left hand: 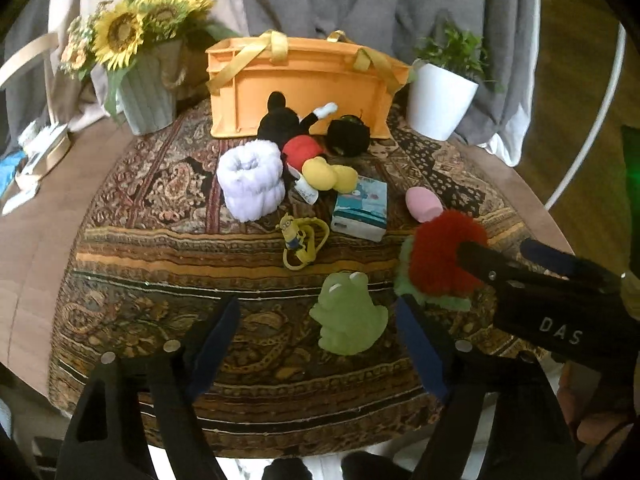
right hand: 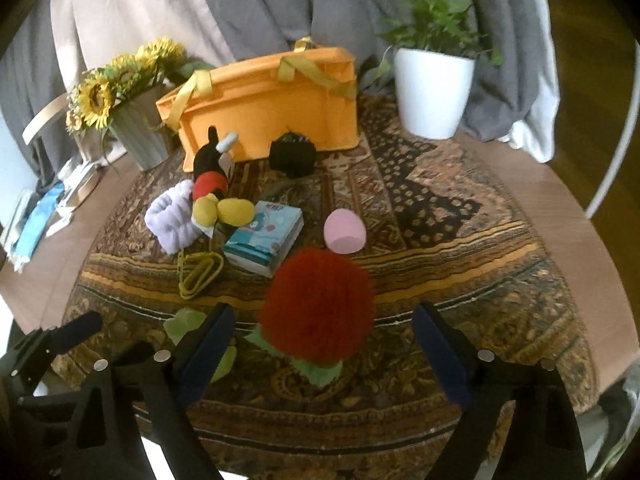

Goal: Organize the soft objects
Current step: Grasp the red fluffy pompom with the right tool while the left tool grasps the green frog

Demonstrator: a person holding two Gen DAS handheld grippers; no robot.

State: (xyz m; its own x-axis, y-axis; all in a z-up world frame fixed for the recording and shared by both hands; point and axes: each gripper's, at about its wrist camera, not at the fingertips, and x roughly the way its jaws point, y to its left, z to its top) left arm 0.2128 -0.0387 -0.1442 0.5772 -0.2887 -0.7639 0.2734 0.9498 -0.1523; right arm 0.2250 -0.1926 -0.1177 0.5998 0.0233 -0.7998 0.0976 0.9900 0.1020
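Observation:
A green frog plush (left hand: 348, 316) sits on the patterned cloth (left hand: 160, 248) between the fingers of my left gripper (left hand: 320, 320), which is open, with a gap at each pad. To its right, a red fluffy plush (right hand: 316, 304) with a green base lies between the fingers of my right gripper (right hand: 326, 312), open too, its pads clear of the fur. In the left wrist view, the right gripper (left hand: 496, 246) reaches in from the right, one finger in front of the red plush (left hand: 440, 256). At the back stands an orange crate (left hand: 304, 80) with yellow straps.
A mouse plush (left hand: 296, 140), a white fluffy roll (left hand: 252, 180), a black plush (left hand: 348, 136), a yellow keychain figure (left hand: 294, 236), a tissue pack (left hand: 362, 208) and a pink egg shape (left hand: 422, 204) lie mid-table. A sunflower pot (left hand: 148, 96) and a white plant pot (left hand: 440, 96) flank the crate.

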